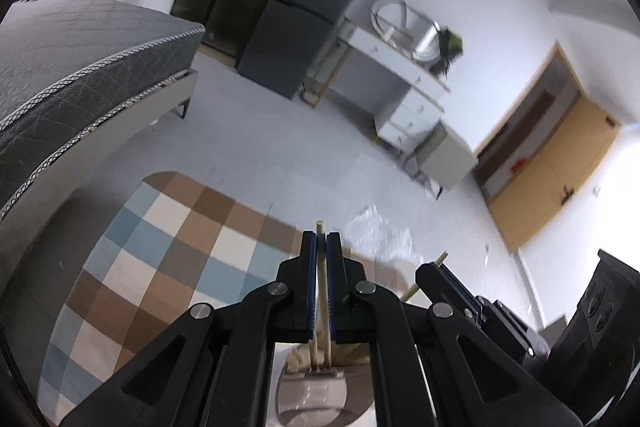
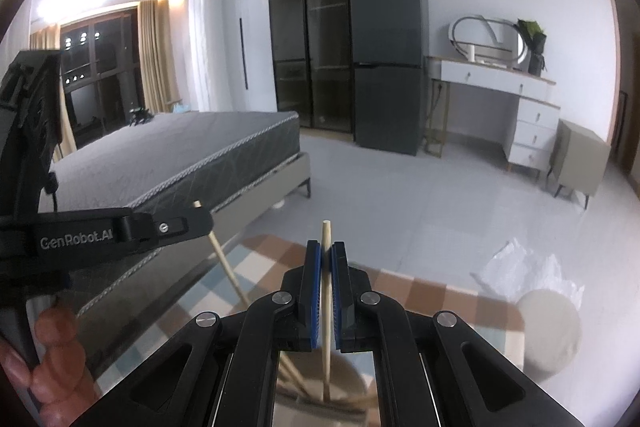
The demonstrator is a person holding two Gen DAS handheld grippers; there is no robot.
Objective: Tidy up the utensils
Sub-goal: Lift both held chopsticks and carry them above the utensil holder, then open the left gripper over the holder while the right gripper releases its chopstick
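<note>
Grey quilted fabric covers the mattress of the bed [image 2: 176, 155], the largest thing here; its corner and footboard edge reach toward the middle of the floor. Pale floor tiles [image 2: 400, 195] stretch wide and bare between the bed, the dark fridge [image 2: 388, 67] and the white dressing table [image 2: 516, 95] along the far wall, so most free room lies ahead and to the right. A checked rug [image 1: 160, 259] of brown, blue and cream squares lies under both claws, its far edge stopping short of the bare tiles.

The left wrist view is strongly tilted and alone shows a wooden door [image 1: 556, 171] at the right, plus a pale utensil holder [image 1: 316, 387] directly below the claw. The right wrist view alone shows the curtained window [image 2: 104, 67], a crumpled clear plastic bag [image 2: 528, 267] on the floor and a round pale stool [image 2: 548, 331] beside it.

The left claw [image 1: 321, 239] is pressed together on a wooden chopstick [image 1: 320, 227] that stands upright, its tip just above the fingertips and its lower part running down toward the holder. The right claw [image 2: 327, 247] likewise pinches a second wooden chopstick [image 2: 326, 231], upright between its blue pads. Each view catches the other claw from the side, with its stick poking out. A person's fingers [image 2: 52, 347] wrap the left handle.
</note>
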